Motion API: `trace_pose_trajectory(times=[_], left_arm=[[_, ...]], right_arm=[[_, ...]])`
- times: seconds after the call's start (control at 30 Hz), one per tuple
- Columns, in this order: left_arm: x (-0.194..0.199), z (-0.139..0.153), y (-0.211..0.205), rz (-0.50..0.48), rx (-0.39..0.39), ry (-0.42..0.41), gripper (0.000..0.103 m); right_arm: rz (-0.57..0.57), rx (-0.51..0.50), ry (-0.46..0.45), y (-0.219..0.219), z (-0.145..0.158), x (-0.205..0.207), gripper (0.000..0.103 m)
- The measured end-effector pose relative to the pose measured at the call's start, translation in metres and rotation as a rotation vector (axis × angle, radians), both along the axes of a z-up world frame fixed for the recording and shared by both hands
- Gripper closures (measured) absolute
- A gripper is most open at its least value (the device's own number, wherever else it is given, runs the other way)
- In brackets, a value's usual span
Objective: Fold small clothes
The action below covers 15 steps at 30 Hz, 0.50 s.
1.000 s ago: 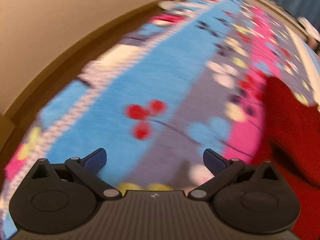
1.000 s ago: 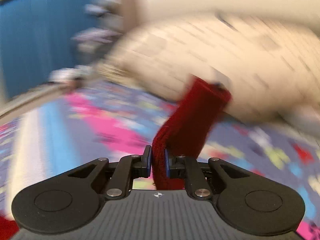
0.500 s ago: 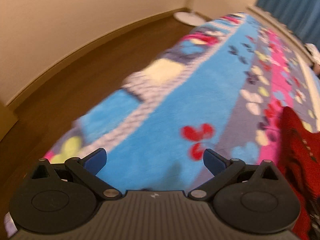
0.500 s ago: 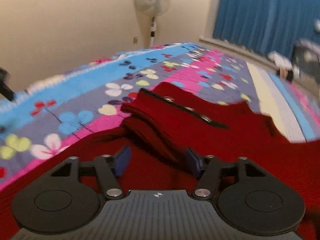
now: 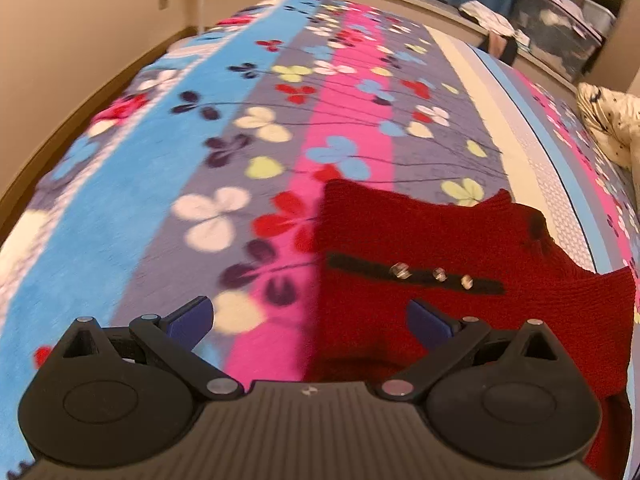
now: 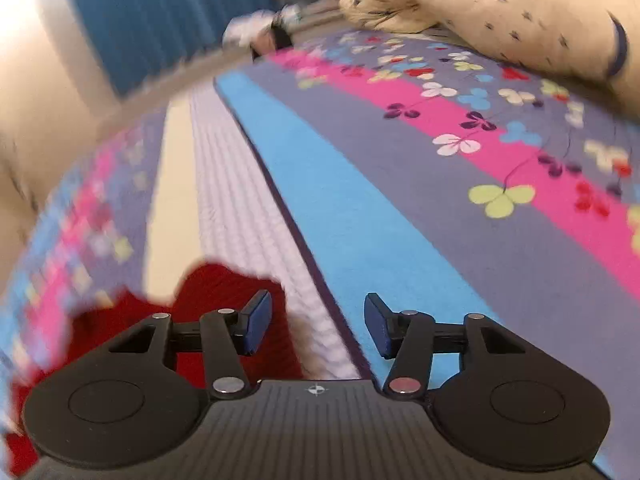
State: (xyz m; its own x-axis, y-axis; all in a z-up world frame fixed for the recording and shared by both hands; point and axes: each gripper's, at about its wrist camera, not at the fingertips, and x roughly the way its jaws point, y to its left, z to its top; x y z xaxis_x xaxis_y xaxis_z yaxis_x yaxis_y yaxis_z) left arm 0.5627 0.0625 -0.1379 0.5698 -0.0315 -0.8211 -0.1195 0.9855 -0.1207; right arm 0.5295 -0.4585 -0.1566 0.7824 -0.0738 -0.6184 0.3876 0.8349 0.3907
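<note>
Left wrist view: the left gripper [image 5: 308, 320] has its blue-padded fingers spread wide with nothing between them, poised over the flowered striped blanket [image 5: 224, 152]. The red knit garment [image 5: 432, 248] lies flat on the blanket ahead and to the right; its left edge runs roughly up the middle of the gap between the fingers, so the right finger sits over red cloth and the left finger over bare blanket. A black band with three small shiny buttons [image 5: 436, 274] crosses the garment just beyond the right finger. Right wrist view, somewhat blurred: the right gripper [image 6: 316, 324] is likewise spread apart and holds nothing. Here the red knit garment [image 6: 216, 300] shows only at the near left, under and beside the left finger, while the right finger is over the blanket's [image 6: 400, 184] blue stripe. A cream spotted pillow [image 6: 500, 4] lies at the far right.
</note>
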Motion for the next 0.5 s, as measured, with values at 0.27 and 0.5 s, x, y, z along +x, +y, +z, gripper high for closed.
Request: trace_pose_trajectory(times=[0.27, 0.5], left_arm=[[0.024, -0.022, -0.042, -0.101, 0.079, 0.038, 0.0], [0.039, -0.045, -0.041, -0.087, 0.082, 0.075, 0.0]], right_arm=[[0.269, -0.273, 0.221, 0.045, 0.004, 0.073, 0.073], [0.257, -0.386, 0.247, -0.005, -0.027, 0.022, 0.081]])
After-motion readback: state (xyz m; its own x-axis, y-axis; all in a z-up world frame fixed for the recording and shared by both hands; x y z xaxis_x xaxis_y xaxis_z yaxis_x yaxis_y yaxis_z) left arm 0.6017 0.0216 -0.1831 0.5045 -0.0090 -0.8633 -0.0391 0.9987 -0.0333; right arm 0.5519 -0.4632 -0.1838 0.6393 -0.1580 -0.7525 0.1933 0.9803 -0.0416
